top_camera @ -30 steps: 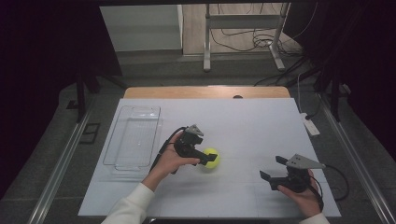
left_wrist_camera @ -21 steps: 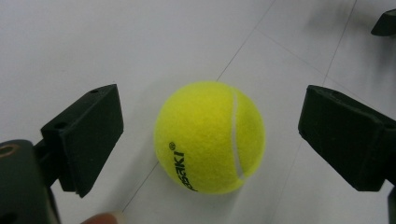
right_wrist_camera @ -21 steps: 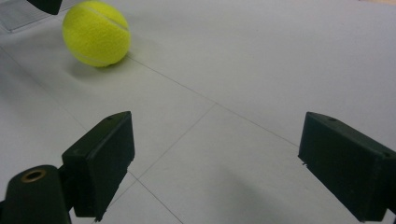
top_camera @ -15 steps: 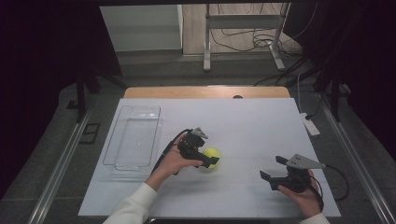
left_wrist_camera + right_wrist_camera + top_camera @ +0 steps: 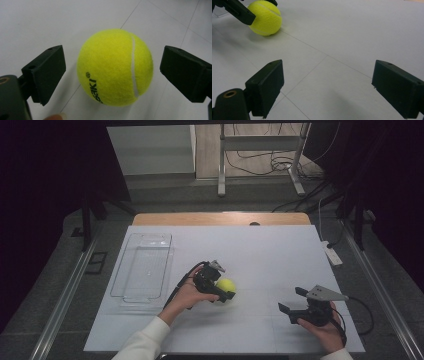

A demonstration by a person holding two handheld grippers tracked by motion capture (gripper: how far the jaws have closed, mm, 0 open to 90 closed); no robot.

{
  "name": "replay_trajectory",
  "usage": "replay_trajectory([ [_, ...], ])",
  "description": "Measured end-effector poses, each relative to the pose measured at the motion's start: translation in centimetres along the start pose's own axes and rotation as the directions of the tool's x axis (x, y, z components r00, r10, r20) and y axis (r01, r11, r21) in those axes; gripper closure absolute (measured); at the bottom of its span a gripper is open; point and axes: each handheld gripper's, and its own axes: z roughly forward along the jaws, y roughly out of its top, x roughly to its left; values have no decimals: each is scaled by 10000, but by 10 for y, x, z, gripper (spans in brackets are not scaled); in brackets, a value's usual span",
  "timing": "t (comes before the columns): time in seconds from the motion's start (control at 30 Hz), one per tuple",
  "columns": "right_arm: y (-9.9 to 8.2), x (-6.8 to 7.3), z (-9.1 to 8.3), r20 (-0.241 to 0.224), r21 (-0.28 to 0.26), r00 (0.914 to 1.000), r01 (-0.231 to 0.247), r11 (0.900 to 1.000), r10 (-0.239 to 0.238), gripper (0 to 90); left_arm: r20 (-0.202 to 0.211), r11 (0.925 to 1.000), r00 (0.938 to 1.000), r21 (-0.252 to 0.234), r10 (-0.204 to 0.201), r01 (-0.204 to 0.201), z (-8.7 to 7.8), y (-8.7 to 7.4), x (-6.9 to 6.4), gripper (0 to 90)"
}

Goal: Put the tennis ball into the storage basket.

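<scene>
Now my left tool has crept in over the last second, so the tennis ball sits squarely between its spread jaws, gaps showing on both sides in the left gripper view: nothing is pinched yet, and closing looks like the next step. Fuzzy yellow felt, white seam, round (likely to roll on the smooth white desk). My right tool rests wide open, well apart. Clear plastic tray lies left
</scene>
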Motion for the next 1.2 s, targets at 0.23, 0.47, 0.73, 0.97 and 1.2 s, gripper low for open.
replay_trajectory([
  [0.23, 0, 0, 0, 2, -3, 10000, -1, 10000, 1, 108, -131, 9997, 9998, 216, 147, -144, 5, -1, -1, 90],
  [0.47, 0, -1, 0, 11, -8, 10000, -2, 10000, 2, 108, -318, 9997, 9994, 216, 140, -134, 6, -2, -4, 258],
  [0.73, 0, 0, 0, 38, -12, 10000, -10, 10000, 10, 110, -604, 9989, 9974, 272, 396, -380, 5, -2, -8, 268],
  [0.97, 0, 0, 0, 67, 3, 10000, -19, 10000, 19, 110, -589, 9993, 9975, -19, 380, -382, -3, -1, -8, 269],
  [1.2, 0, 0, 0, 18, -13, 10000, 42, 10000, -42, 110, -510, 9969, 9976, -608, 471, -502, -18, -1, -11, 270],
])
